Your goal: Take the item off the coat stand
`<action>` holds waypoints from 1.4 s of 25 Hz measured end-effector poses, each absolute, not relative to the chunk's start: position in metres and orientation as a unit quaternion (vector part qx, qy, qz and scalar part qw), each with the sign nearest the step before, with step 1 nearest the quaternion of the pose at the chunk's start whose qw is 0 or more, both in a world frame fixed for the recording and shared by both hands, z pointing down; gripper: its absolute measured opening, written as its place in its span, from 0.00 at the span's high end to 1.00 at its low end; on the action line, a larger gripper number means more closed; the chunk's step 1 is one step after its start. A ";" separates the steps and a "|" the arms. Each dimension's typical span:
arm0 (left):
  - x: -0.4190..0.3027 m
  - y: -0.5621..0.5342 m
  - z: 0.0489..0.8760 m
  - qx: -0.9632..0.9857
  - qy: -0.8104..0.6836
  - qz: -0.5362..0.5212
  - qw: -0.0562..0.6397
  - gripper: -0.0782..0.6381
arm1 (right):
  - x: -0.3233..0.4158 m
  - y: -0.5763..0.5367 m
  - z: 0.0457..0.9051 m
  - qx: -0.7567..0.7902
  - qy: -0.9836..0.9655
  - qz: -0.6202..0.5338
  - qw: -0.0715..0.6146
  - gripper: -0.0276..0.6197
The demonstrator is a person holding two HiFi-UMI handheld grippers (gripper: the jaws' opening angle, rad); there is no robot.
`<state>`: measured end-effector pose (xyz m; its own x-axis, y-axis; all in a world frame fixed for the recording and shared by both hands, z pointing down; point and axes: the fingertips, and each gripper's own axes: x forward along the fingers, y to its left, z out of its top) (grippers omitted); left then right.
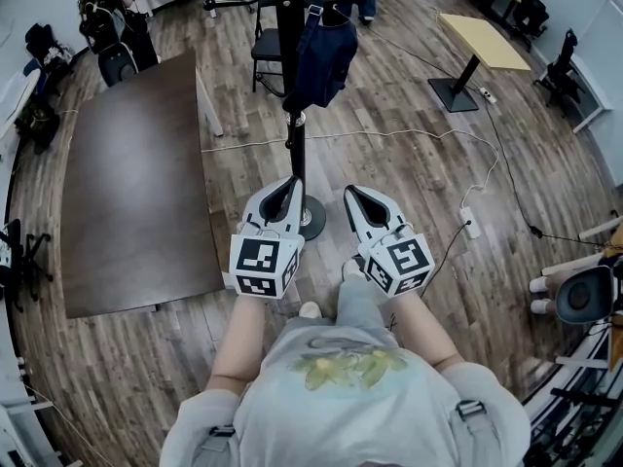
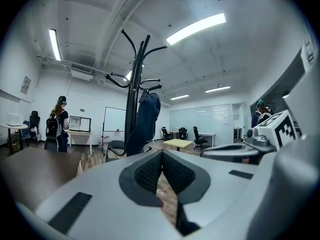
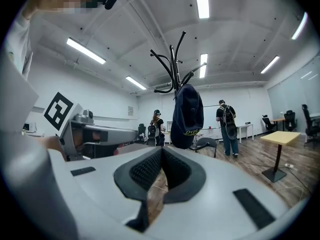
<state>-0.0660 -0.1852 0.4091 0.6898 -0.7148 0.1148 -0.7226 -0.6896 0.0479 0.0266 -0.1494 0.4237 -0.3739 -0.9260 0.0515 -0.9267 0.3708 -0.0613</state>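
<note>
Brown table [image 1: 136, 173] sat far left, not involved. Left gripper [image 1: 289, 188] was held low near stand's base, jaws together, nothing between. Coat stand [image 1: 295, 134] stood upright ahead. Dark blue item [image 1: 323, 61] hung from upper hook, untouched. Right gripper [image 1: 359, 197] was alongside, jaws together, empty. Task judged unstarted: reach, grasp and lift-off all remained.

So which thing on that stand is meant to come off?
Find the black coat stand just right of the long dark table. Hanging from one upper hook is a navy garment with yellow lettering. It is the only thing on the stand; the other hooks are bare.
</note>
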 end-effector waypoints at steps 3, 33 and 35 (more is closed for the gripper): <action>-0.060 -0.196 0.405 0.916 -0.396 0.043 0.040 0.87 | 0.034 -0.164 0.419 0.557 -0.830 0.035 -0.001 0.95; -0.010 -0.293 0.384 0.875 -0.481 0.053 0.007 0.59 | 0.084 -0.299 0.387 0.516 -0.856 0.014 -0.023 0.75; -0.009 -0.294 0.382 0.872 -0.486 0.051 0.003 0.56 | 0.087 -0.302 0.388 0.519 -0.854 0.017 -0.024 0.68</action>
<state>-0.0095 -0.2944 0.3819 0.5220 -0.8479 0.0920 -0.8486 -0.5272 -0.0441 0.0869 -0.3023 0.3880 -0.4606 -0.8873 -0.0244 -0.8856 0.4612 -0.0541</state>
